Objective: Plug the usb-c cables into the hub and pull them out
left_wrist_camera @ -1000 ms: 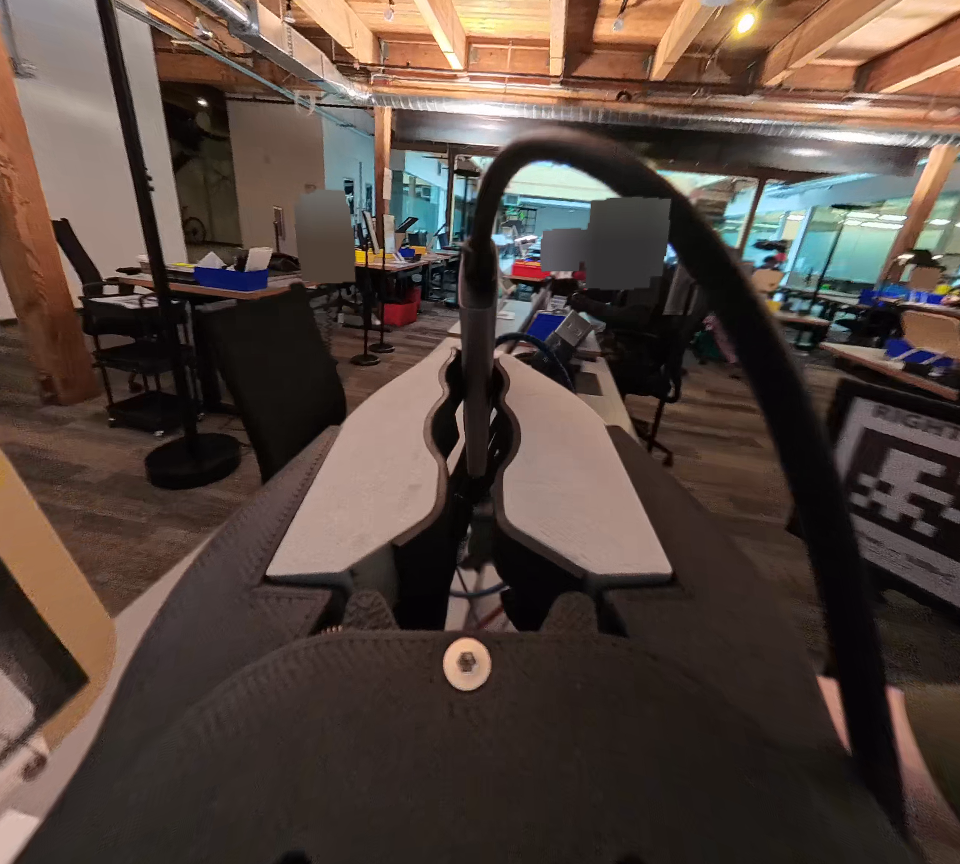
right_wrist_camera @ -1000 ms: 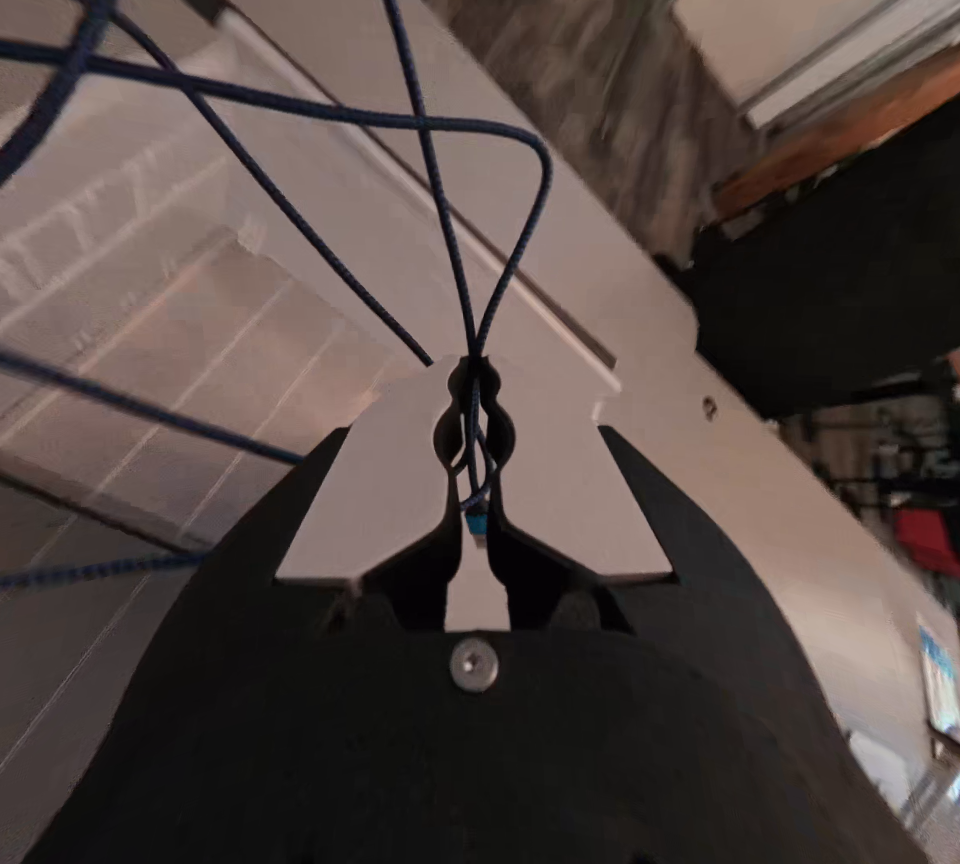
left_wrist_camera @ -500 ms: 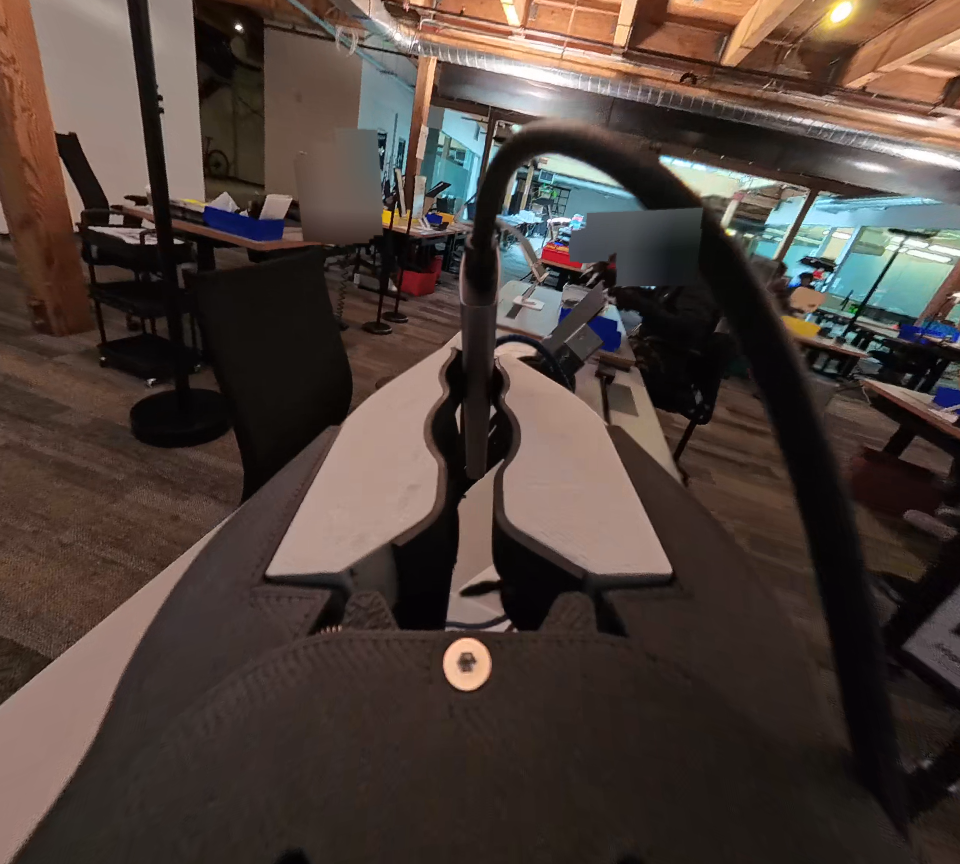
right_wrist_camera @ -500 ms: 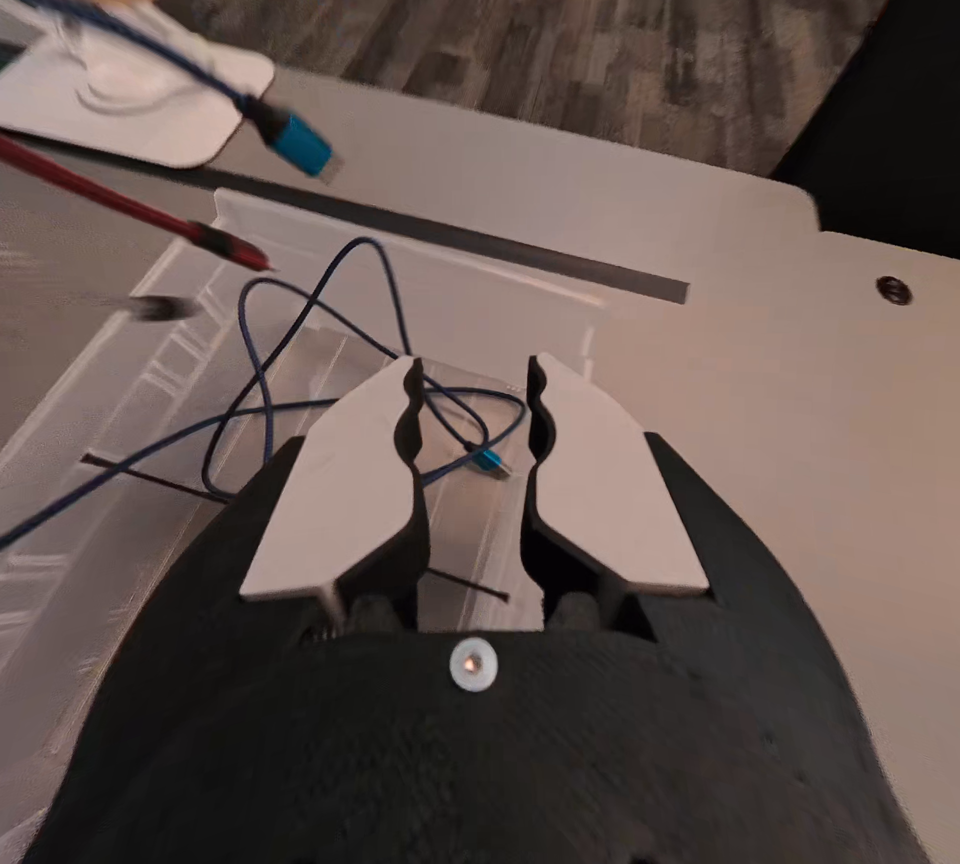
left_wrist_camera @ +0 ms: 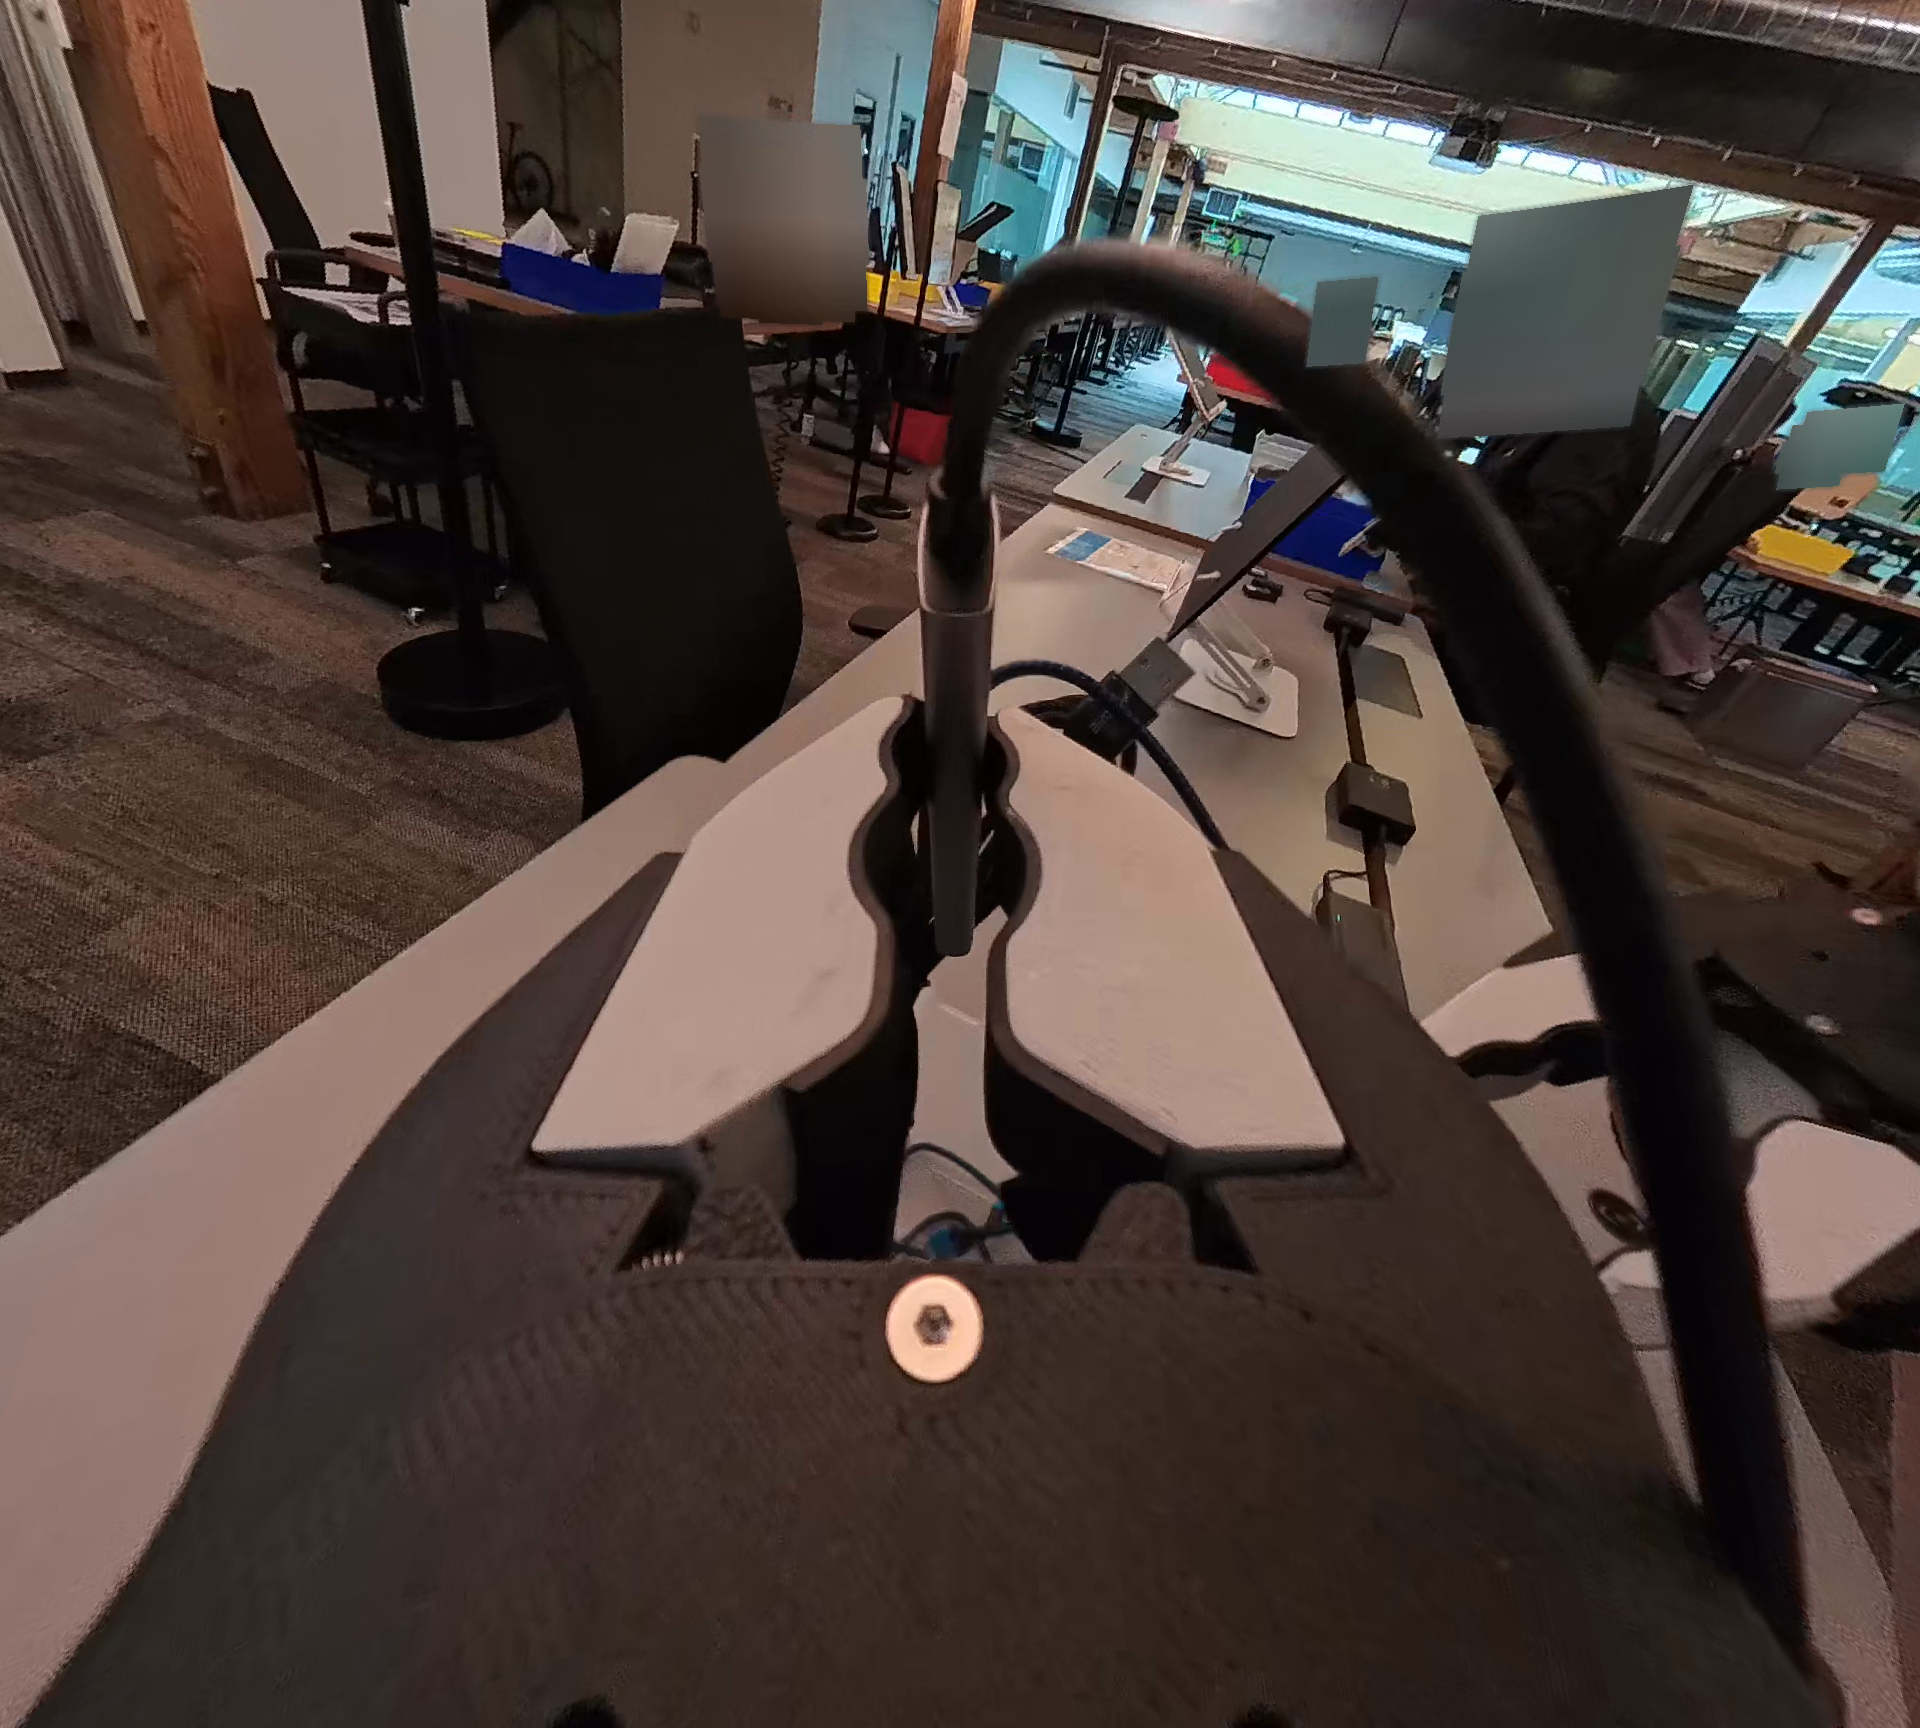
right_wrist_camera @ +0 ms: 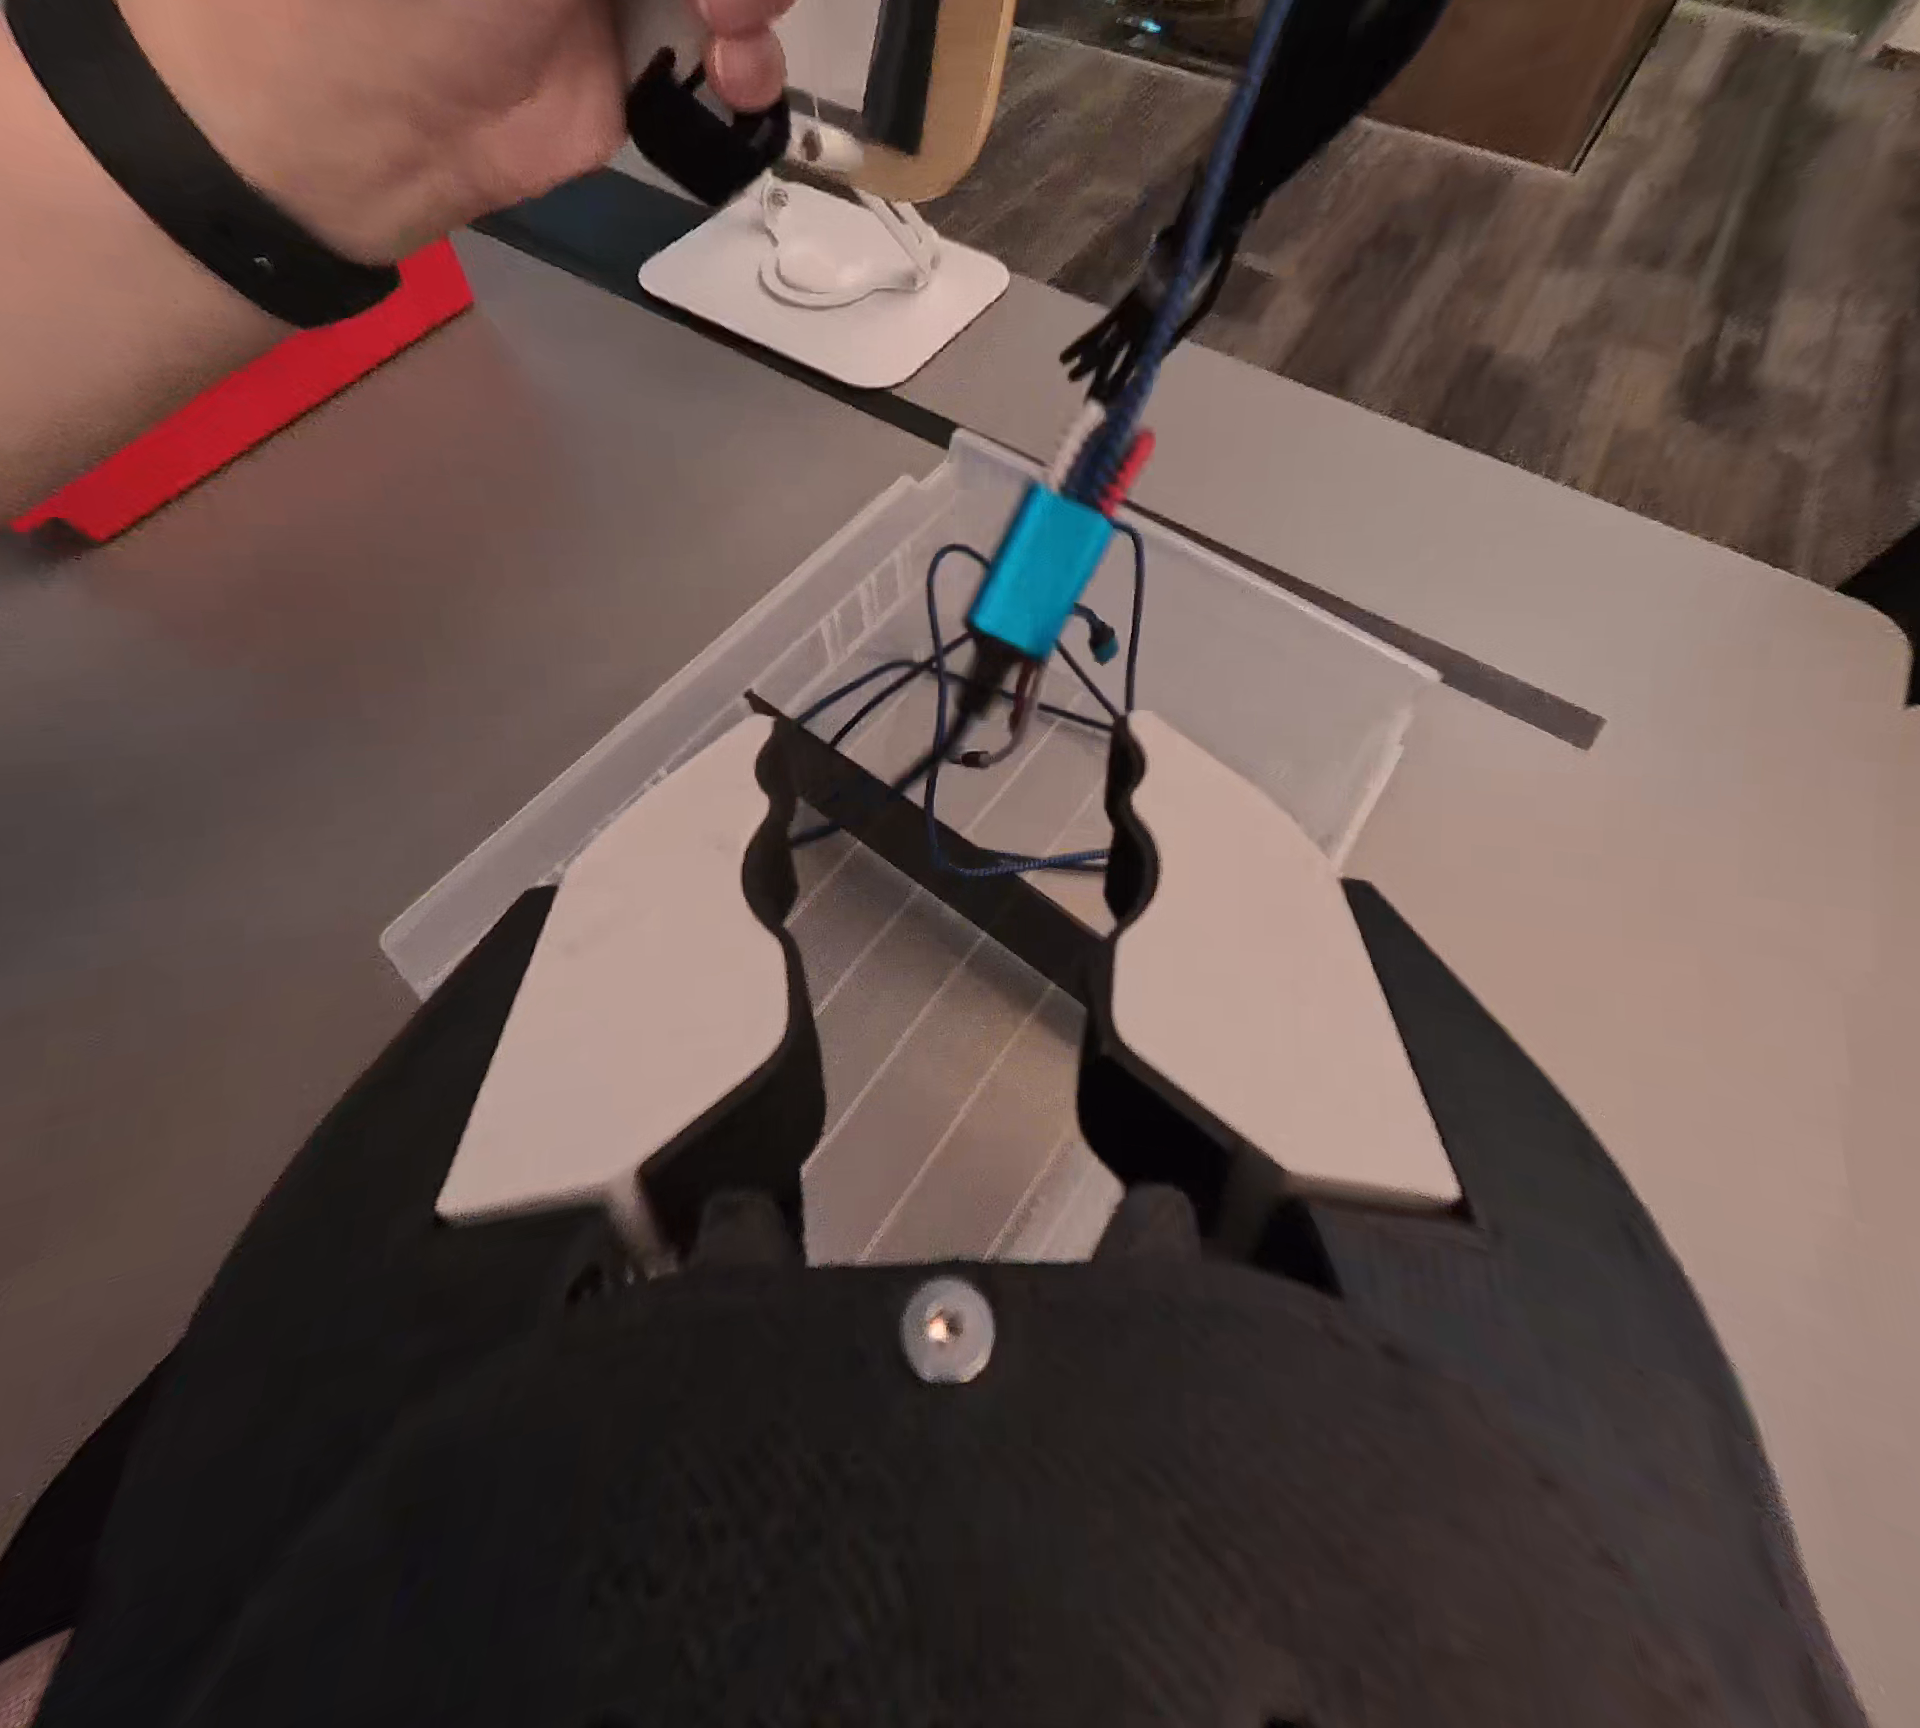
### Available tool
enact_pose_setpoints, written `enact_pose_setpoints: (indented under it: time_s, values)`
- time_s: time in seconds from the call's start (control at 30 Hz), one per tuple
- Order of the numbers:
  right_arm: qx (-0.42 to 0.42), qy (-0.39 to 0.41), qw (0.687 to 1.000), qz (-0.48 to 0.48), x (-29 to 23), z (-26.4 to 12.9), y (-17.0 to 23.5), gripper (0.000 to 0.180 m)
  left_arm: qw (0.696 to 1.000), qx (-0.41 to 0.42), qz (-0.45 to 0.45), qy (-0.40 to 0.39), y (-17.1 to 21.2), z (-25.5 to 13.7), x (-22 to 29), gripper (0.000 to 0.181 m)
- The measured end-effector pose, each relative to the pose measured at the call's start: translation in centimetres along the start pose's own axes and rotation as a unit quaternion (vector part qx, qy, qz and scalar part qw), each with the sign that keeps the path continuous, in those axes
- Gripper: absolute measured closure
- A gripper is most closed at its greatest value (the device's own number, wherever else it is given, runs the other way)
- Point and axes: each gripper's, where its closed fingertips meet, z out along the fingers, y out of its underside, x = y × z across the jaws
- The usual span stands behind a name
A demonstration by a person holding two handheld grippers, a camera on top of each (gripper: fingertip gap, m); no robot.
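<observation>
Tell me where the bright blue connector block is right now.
In the right wrist view, the blue connector block hangs on its braided cords, ahead of the open right gripper and above the clear tray on the table.

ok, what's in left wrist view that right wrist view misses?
Left only: left claw shut on the grey hub, its black cable arcing overhead, a black chair. Right only: right claw open over the clear tray, a blue connector block dangling above it, a hand with a black wristband. Both: the grey table and blue braided cable.
</observation>
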Motion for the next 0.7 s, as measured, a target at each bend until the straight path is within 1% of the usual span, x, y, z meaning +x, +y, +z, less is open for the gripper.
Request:
enact_pose_setpoints:
  time_s: [0.03,0.1,0.13,0.2,0.23,0.3,0.33,0.4,0.47,0.57,0.63,0.7]
  values:
    - [0.007,-0.001,1.000,-0.006,-0.3,0.2,-0.4,0.121,1.000,-0.004,-0.002,-0.001,0.4,0.0,0.0,0.172]
    - [0.027,-0.012,1.000,-0.006,-0.4,1.1,-1.3,0.119,1.000,-0.012,-0.010,0.006,1.0,0.0,0.5,0.172]
    - [0.021,0.002,1.000,0.002,0.4,1.6,-1.1,0.127,1.000,-0.020,-0.014,0.011,1.4,0.0,0.8,0.172]
    - [-0.015,0.040,0.999,0.019,2.7,2.7,0.3,0.161,0.999,-0.044,-0.015,0.027,2.5,-0.2,1.7,0.172]
    - [-0.029,0.057,0.997,0.032,3.9,3.1,1.1,0.166,0.998,-0.061,-0.014,0.031,3.1,-0.3,2.1,0.172]
    - [-0.033,0.084,0.994,0.055,6.1,3.7,2.3,0.167,0.995,-0.095,-0.007,0.029,4.5,-0.6,2.3,0.171]
    - [-0.026,0.093,0.993,0.062,7.0,4.1,2.7,0.167,0.993,-0.111,-0.003,0.030,5.2,-0.8,2.4,0.168]
    - [0.006,0.111,0.991,0.079,8.8,4.8,3.0,0.168,0.989,-0.144,0.008,0.029,6.8,-1.2,2.3,0.171]
    - [0.055,0.119,0.985,0.115,10.0,5.2,2.4,0.168,0.983,-0.179,0.030,0.019,8.5,-1.8,1.9,0.171]
    - [0.164,0.114,0.968,0.150,10.4,5.3,-0.6,0.169,0.977,-0.205,0.062,0.004,10.3,-2.8,1.4,0.171]
    - [0.206,0.137,0.961,0.127,10.2,5.9,-2.2,0.169,0.975,-0.215,0.063,0.008,11.2,-3.4,1.3,0.171]
    - [0.185,0.177,0.965,0.065,9.9,7.5,-2.3,0.169,0.974,-0.222,0.049,0.021,12.0,-3.7,1.4,0.171]
